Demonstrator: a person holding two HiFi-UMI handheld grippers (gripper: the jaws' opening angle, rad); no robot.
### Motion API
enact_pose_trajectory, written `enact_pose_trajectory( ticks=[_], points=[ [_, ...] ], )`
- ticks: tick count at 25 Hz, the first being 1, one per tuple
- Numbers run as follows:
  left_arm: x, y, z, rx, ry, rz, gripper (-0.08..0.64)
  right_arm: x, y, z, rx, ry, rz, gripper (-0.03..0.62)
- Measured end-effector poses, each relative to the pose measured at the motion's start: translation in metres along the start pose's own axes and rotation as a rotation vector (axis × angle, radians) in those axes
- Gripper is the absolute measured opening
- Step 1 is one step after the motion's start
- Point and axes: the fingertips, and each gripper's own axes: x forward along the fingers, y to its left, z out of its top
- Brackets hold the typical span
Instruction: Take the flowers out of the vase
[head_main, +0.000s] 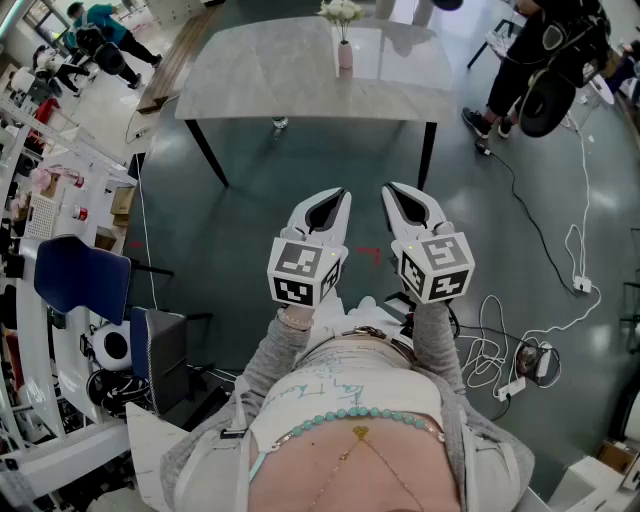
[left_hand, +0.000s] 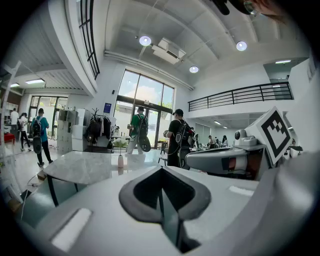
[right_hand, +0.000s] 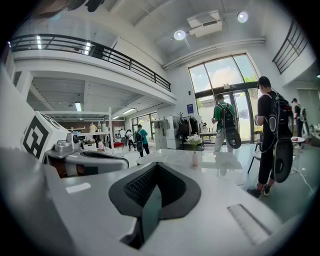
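The vase (head_main: 345, 54) is pale pink and its flowers (head_main: 341, 11) are white. The table (head_main: 260, 70) has a light grey, faintly marbled top on black legs. The floor (head_main: 250, 220) is dark grey-green with a small red mark (head_main: 368, 254). The left gripper (head_main: 336, 198) and right gripper (head_main: 394, 192) are white, black along their inner faces. Each cube (head_main: 303, 270) bears black-and-white squares. A chair (head_main: 80, 275) is deep blue.

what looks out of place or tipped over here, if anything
Nothing stands out. The vase stands upright on the table, flowers in it. The left gripper and right gripper are shut, empty, short of the table.
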Motion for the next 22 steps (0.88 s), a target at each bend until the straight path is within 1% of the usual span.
enact_pose_trajectory(
  ticks=[9,15,22],
  points=[
    [0.012,-0.014,0.001,-0.011,-0.003,-0.002,0.0,-0.007,-0.017,-0.001,0.024,-0.022,0.021,0.028],
    [0.024,-0.03,-0.003,-0.024,-0.004,-0.001,0.002,-0.015,-0.03,-0.01,0.003,-0.001,0.044,0.028],
    [0.028,-0.021,-0.006,-0.056,-0.012,0.015,0.002,-0.002,-0.031,-0.009,-0.004,0.006,0.066,0.028]
  ],
)
